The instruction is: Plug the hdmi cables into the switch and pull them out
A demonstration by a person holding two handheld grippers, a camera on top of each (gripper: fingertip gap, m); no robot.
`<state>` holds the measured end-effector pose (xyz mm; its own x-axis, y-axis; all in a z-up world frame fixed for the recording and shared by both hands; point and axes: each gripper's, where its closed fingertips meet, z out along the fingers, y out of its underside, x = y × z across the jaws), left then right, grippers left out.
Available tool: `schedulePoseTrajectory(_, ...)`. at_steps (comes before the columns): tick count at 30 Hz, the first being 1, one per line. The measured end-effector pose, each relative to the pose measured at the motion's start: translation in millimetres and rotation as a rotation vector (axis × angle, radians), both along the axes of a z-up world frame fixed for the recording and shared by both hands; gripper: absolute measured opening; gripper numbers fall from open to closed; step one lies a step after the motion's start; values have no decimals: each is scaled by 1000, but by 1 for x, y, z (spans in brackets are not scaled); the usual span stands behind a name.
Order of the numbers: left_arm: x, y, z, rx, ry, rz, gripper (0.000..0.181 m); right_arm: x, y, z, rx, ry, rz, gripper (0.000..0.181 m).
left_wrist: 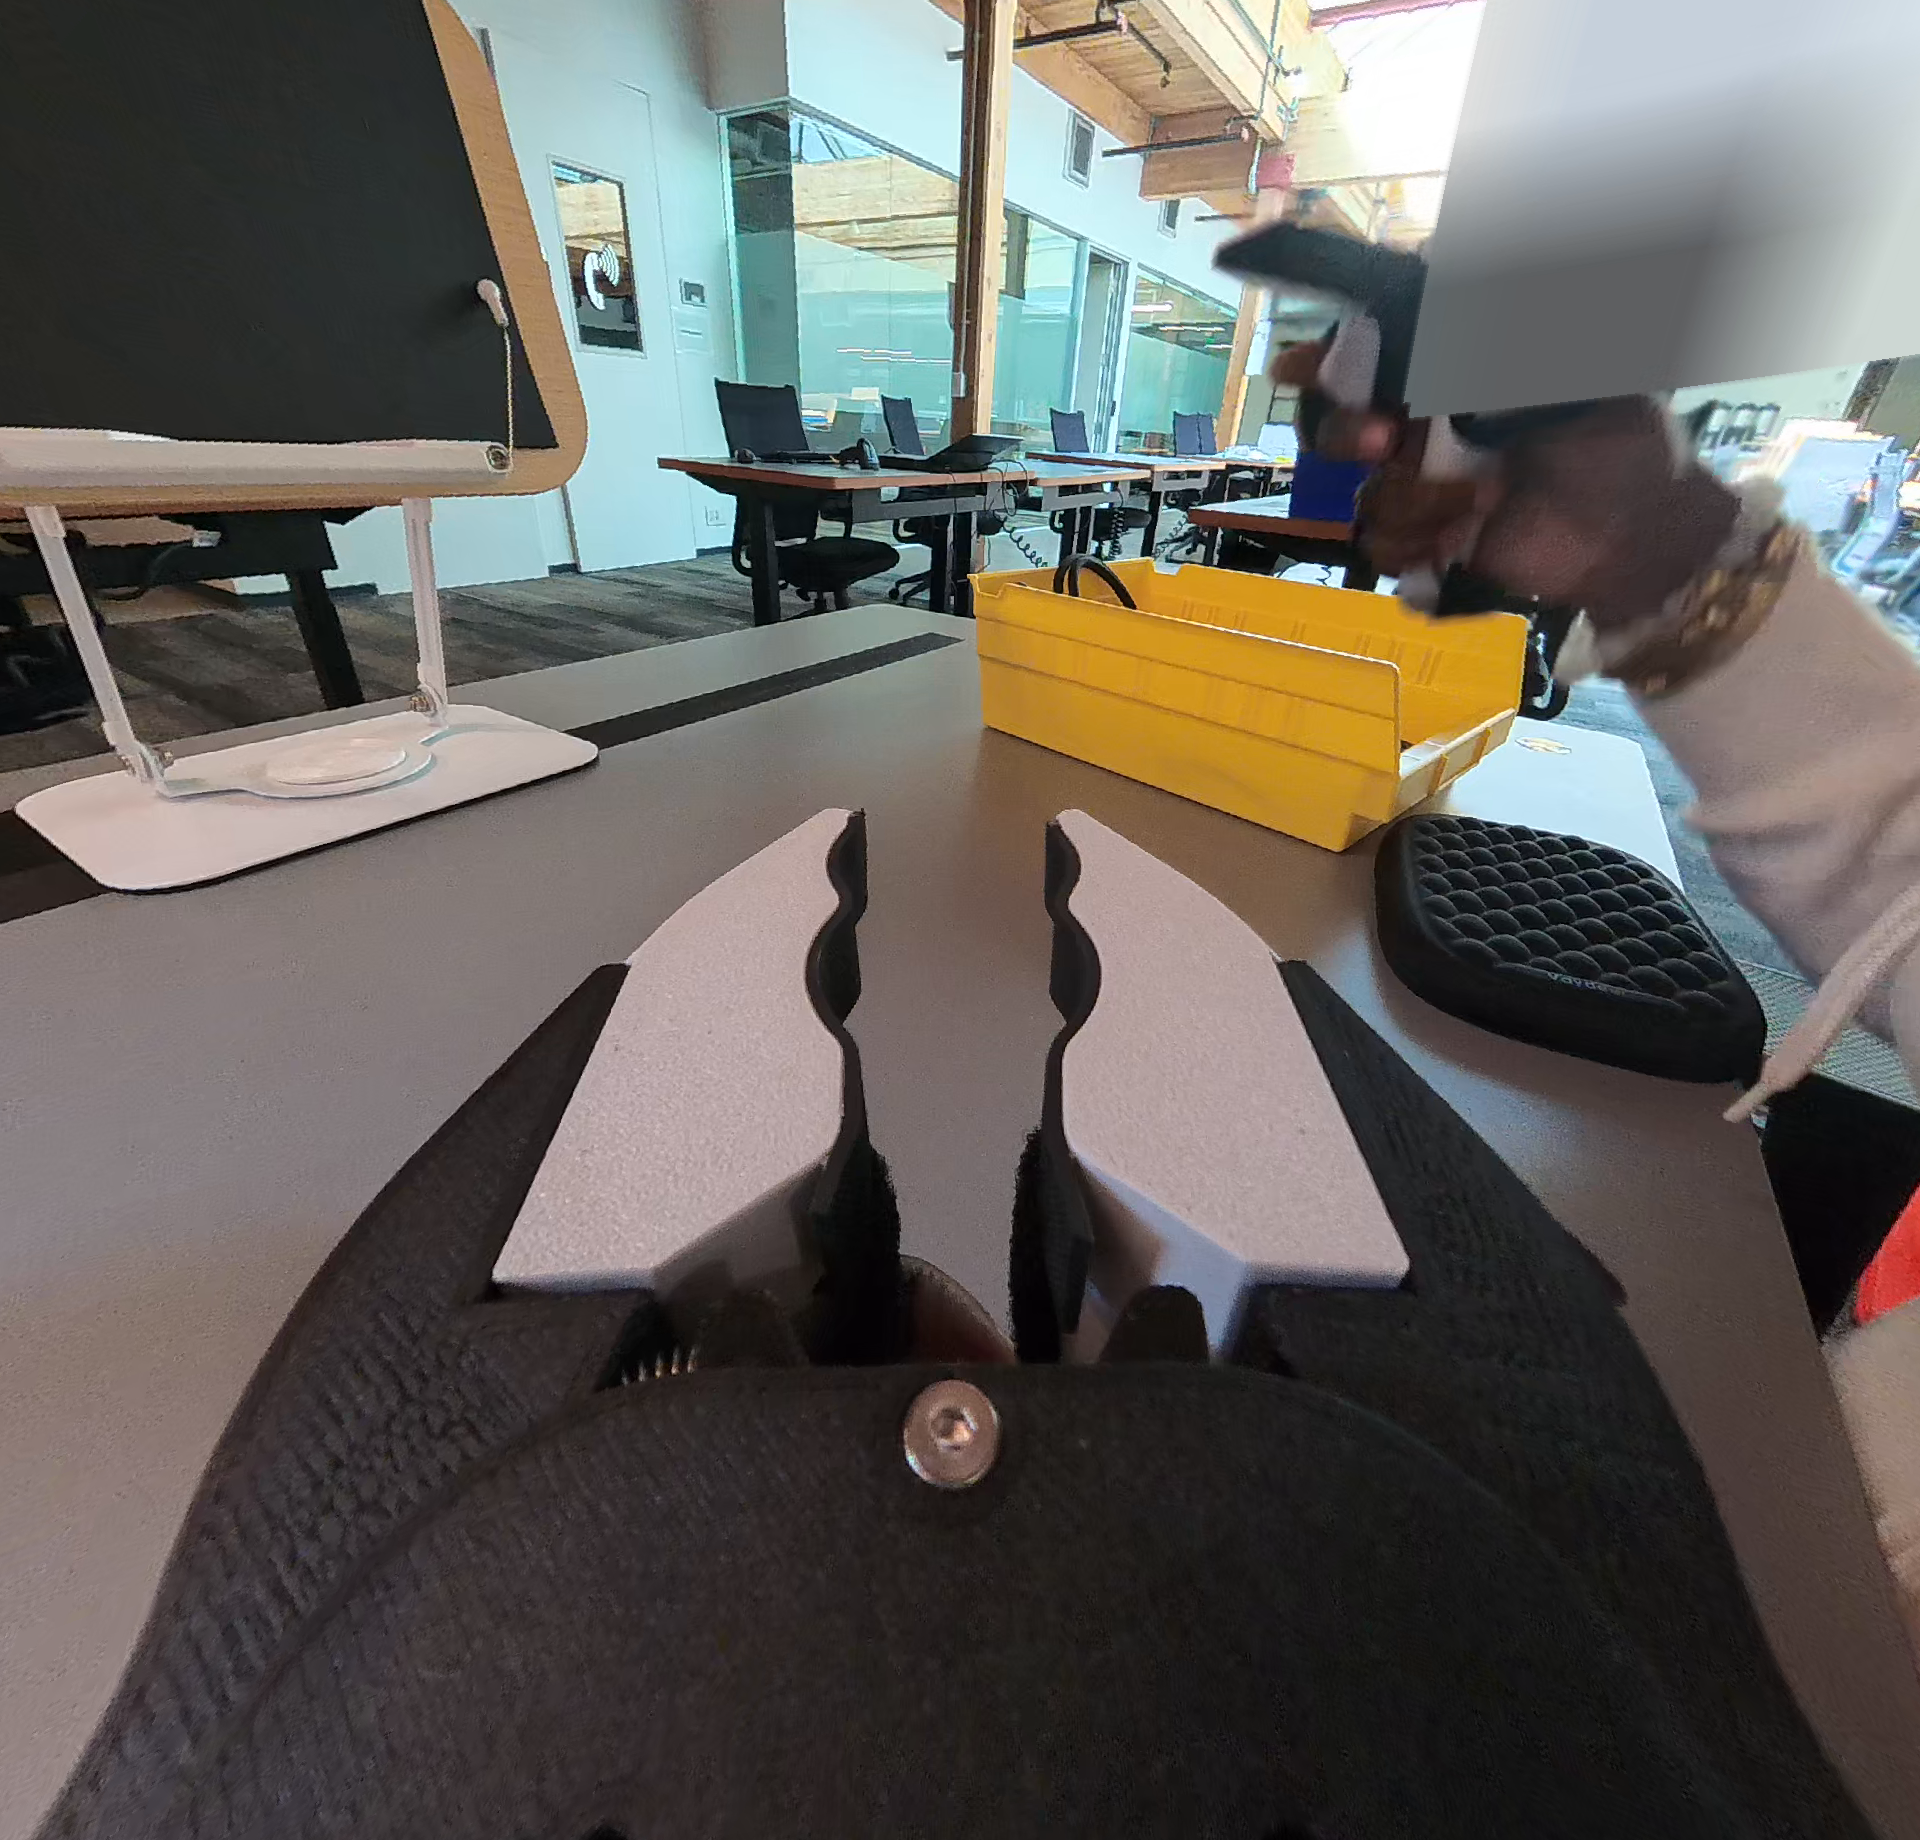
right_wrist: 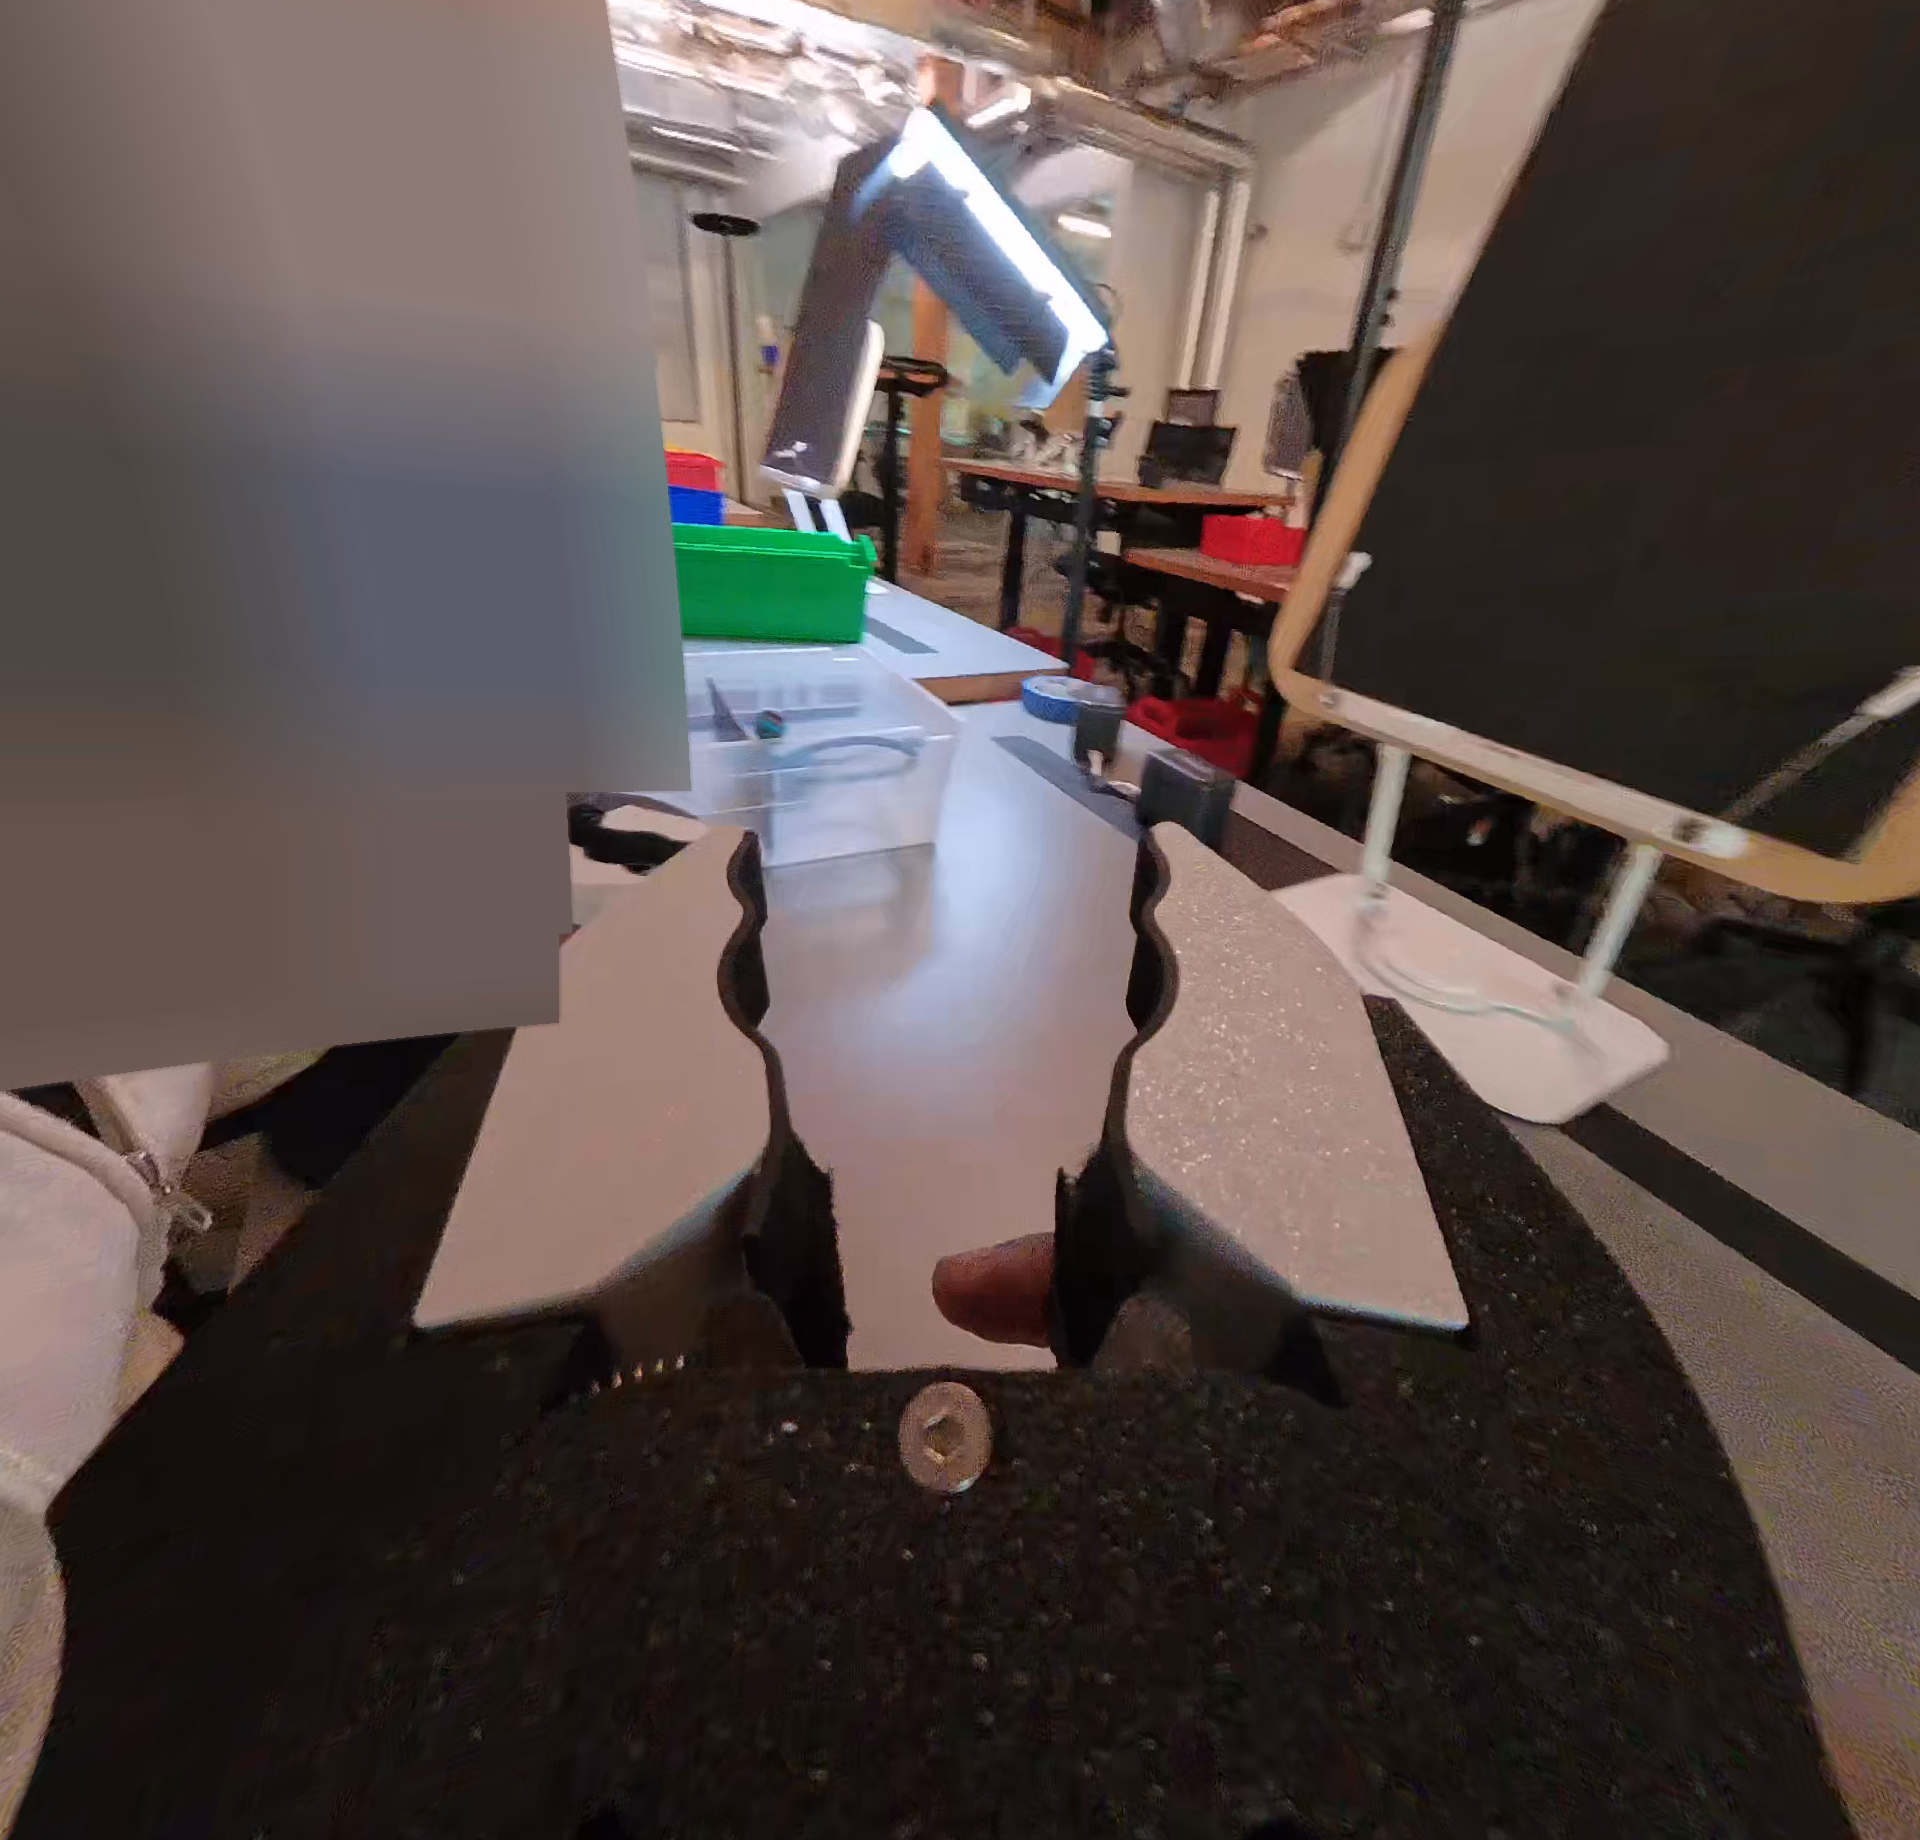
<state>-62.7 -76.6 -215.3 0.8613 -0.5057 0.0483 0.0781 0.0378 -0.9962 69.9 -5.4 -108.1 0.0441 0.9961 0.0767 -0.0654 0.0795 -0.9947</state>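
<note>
Left gripper (left_wrist: 954,834): fingers (left_wrist: 727,1042) parted by a moderate gap, nothing held between them; bare grey bench (left_wrist: 312,1115) seen through the gap. Held low and level over the bench, apparently idle, which suits a moment with no cable yet taken up.

Right gripper (right_wrist: 945,845): fingers (right_wrist: 1247,1094) spread wider, also empty; a fingertip of the person is seen at the base of the gap. In the left wrist view the same gripper (left_wrist: 1340,336) is seen raised well above the bench in a blurred hand (left_wrist: 1538,533), so it is judged to be in transit.

Outward: a yellow bin (left_wrist: 1195,730) stands ahead of the left fingers, and a black cable loop (left_wrist: 1091,575) rises at its far corner; this is probably one HDMI cable, kept there for pickup. A black mesh pad (left_wrist: 1558,949) lies just beside the bin. A tilted dark panel on a white stand (left_wrist: 312,793) occupies the left side. A clear tub (right_wrist: 831,772) and a small dark box (right_wrist: 1184,788) lie beyond the right fingers. The switch cannot be identified with certainty.
</note>
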Motion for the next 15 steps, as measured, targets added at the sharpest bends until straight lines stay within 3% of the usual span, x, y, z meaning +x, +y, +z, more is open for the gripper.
schedulePoseTrajectory(4, 3, -1, 1, 4, 4, -12, 32, -58, -29, -81, 52, -61, 97, 68)
schedulePoseTrajectory(7, 5, -5, 4, 16, 9, -14, 33, -73, -36, -134, 128, -308, 124, 72)
schedulePoseTrajectory(9, 7, -11, 14, 26, -4, -32, 33, -76, -38, -143, 197, -341, 123, 68)
schedulePoseTrajectory(12, 6, -33, 49, 66, 17, -96, 34, -77, -43, -143, 129, -296, 167, 67)
schedulePoseTrajectory(15, -42, -49, 81, 49, 182, 9, 35, -75, -37, -139, 97, -267, 151, 66)
